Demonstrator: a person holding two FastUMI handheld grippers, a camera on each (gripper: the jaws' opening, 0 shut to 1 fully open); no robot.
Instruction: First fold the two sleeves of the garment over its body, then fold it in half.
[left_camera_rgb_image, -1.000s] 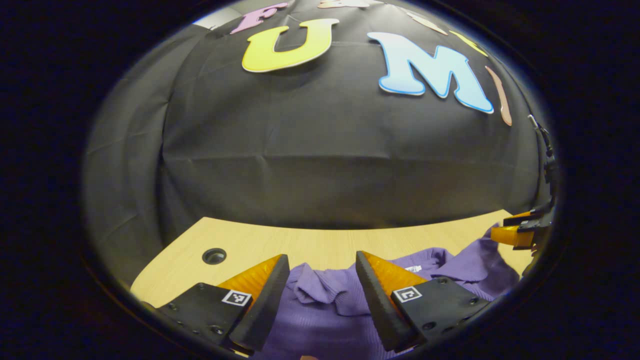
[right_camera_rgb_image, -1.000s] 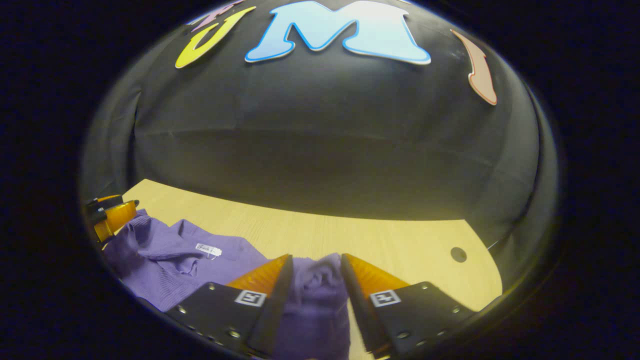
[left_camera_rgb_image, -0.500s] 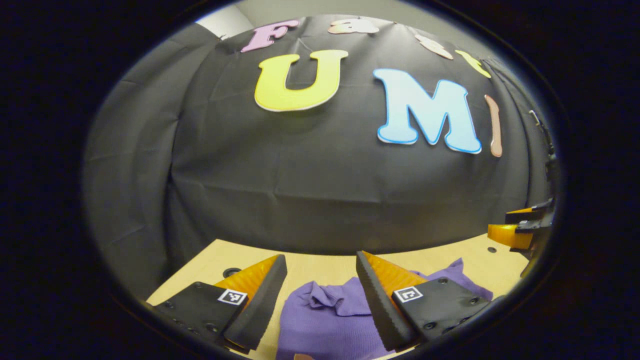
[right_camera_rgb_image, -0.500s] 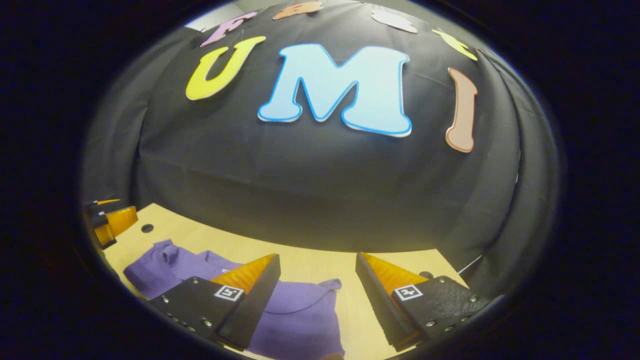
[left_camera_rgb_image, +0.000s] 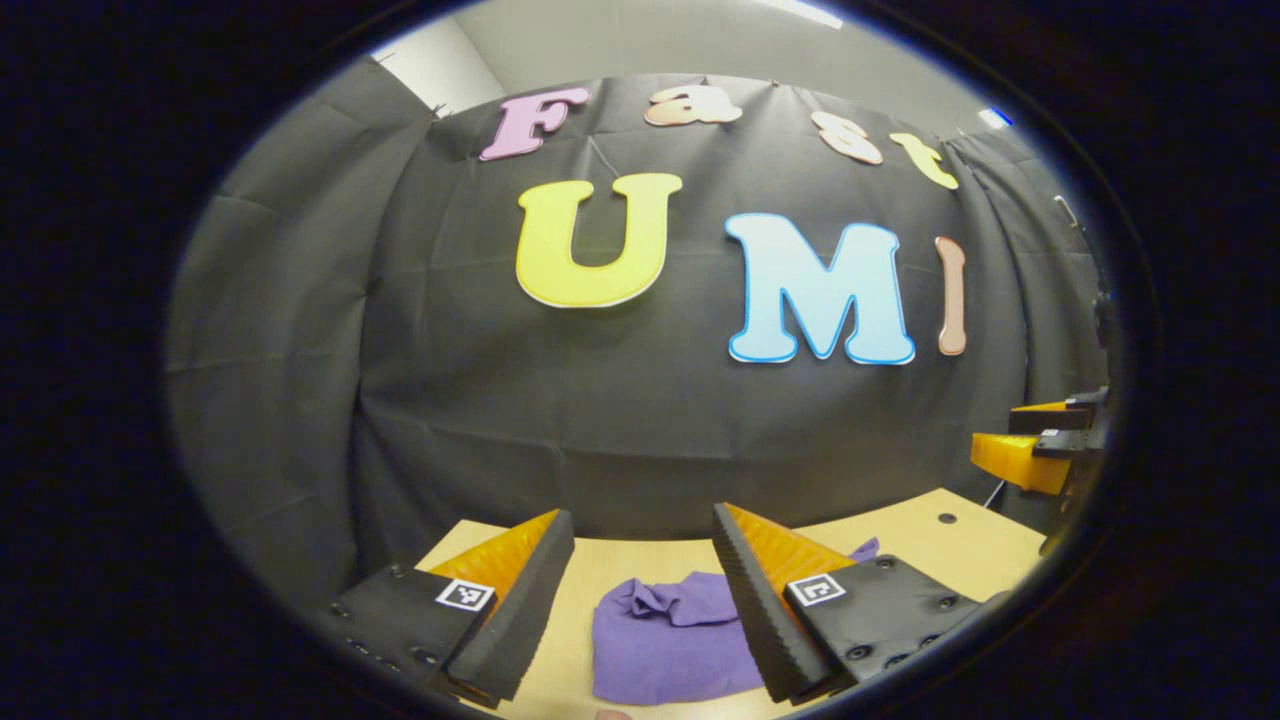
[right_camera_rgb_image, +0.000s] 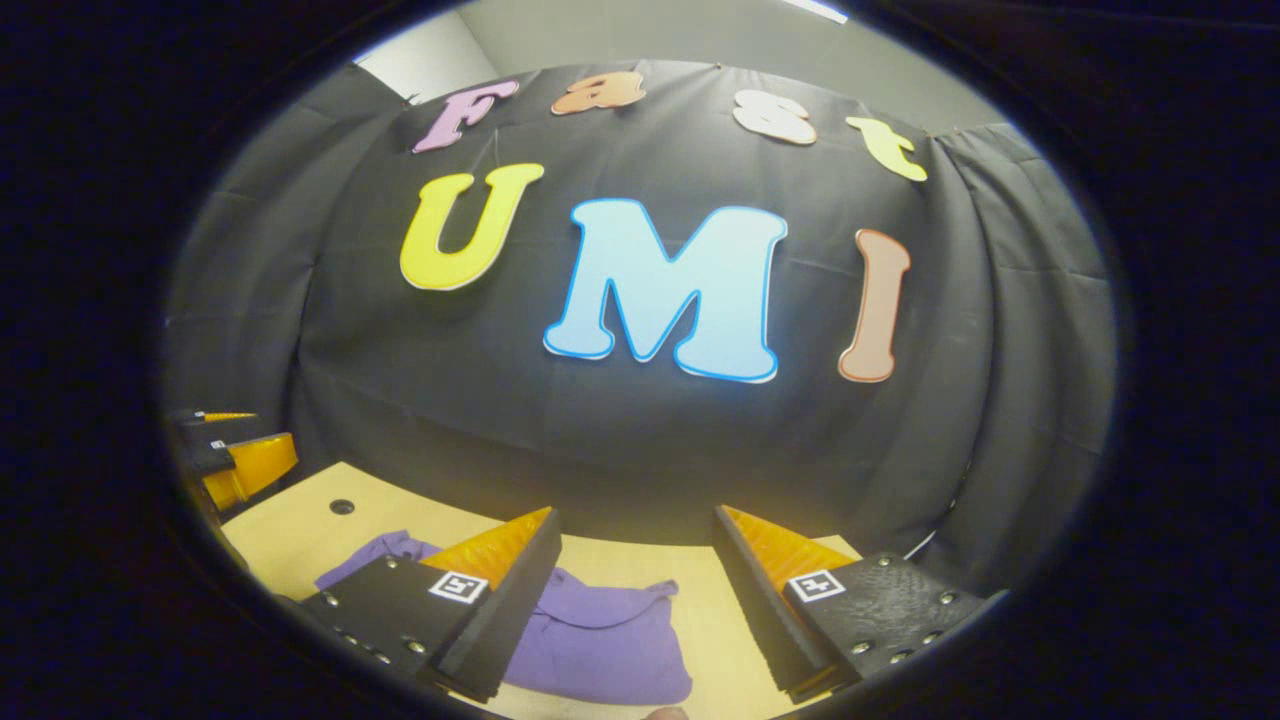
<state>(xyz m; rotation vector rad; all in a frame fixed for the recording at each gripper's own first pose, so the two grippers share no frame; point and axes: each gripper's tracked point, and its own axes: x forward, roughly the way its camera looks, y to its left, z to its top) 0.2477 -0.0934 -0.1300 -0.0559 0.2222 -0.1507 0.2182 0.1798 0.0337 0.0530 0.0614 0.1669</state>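
Left gripper view: left gripper (left_camera_rgb_image: 640, 600) and right gripper (right_camera_rgb_image: 632, 600) both gape above the purple garment (left_camera_rgb_image: 660, 640)

There is 1 purple garment (left_camera_rgb_image: 665, 640), a folded knit piece lying on 1 light wooden table (left_camera_rgb_image: 985, 545). There are 2 grippers: the left gripper (left_camera_rgb_image: 640, 590) and the right gripper (right_camera_rgb_image: 635, 590), each with 2 fingers and 2 square black-and-white markers on its finger mounts. The tabletop has 2 round holes, 1 seen near its edge in the left gripper view (left_camera_rgb_image: 946, 518) and 1 in the right gripper view (right_camera_rgb_image: 342, 507).
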